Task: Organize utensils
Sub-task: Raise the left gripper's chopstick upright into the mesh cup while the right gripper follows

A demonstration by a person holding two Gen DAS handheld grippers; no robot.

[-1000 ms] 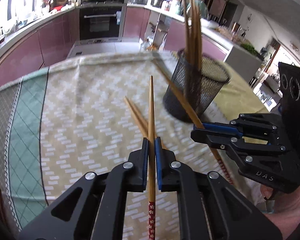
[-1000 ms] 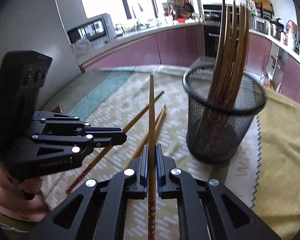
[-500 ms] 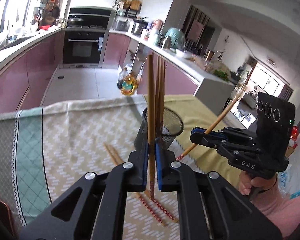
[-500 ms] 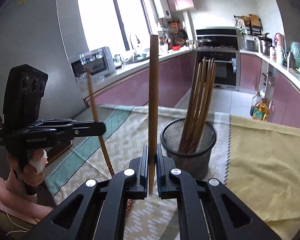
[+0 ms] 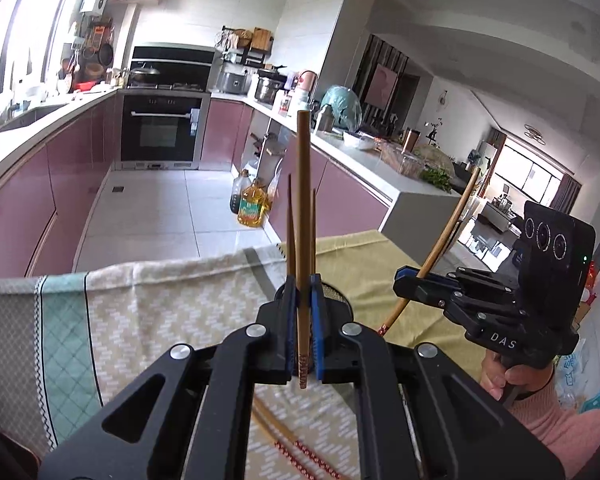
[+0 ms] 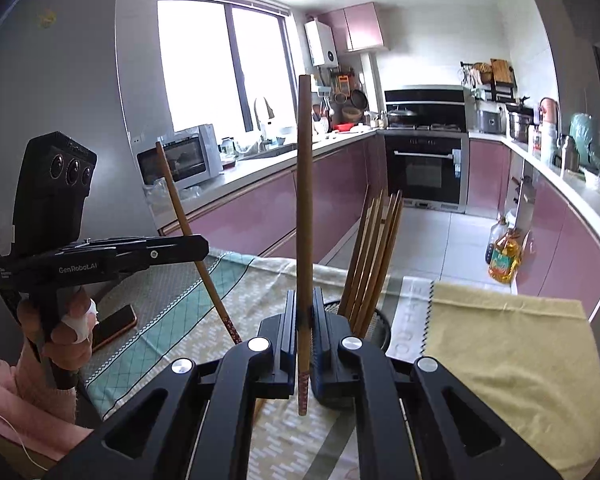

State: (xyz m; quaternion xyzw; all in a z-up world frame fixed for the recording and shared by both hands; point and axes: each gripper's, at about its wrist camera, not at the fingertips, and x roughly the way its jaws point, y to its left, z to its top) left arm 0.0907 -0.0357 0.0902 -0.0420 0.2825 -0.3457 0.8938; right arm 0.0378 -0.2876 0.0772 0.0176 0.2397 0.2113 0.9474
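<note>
Kitchen table: both jaws clamp a chopstick [image 5: 302, 216] ea.

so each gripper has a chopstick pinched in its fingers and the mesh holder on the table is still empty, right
Not quite. Each gripper does hold a chopstick: the left gripper has its chopstick, the right gripper its own chopstick. But the mesh holder is not empty: the right wrist view shows a bundle of chopsticks standing in it.
</note>
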